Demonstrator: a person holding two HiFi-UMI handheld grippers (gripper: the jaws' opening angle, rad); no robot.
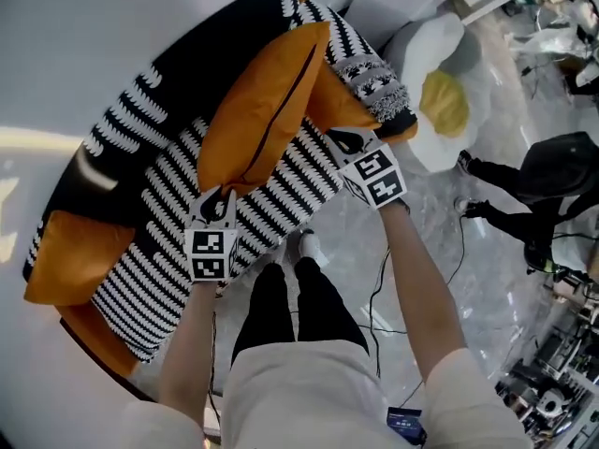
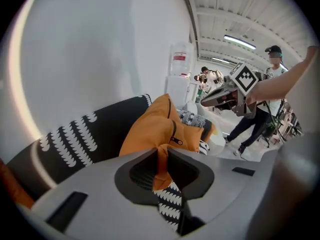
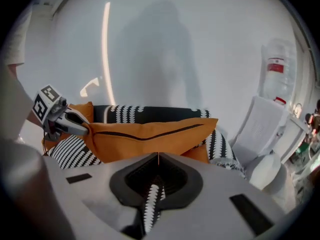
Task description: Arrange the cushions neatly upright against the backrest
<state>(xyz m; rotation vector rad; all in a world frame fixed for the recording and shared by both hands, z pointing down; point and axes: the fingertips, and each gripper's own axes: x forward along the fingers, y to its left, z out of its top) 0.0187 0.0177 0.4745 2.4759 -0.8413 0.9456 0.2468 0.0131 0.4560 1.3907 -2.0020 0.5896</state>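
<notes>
Head view: orange cushion [image 1: 262, 101] apparently hides left hand-held gripper [image 1: 218, 197] tips.

The middle cushion [image 1: 257, 110] over the sofa seat [image 1: 281, 195] — left cushion [image 1: 80, 255] and right cushion [image 1: 379, 87] at its ends

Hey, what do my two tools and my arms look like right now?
The left tool and right tool each carry a white marker cube printed with black squares. Their bodies are grey, with black-and-white jaw ends. You wear short pale sleeves, bare forearms, and black trousers.
</notes>
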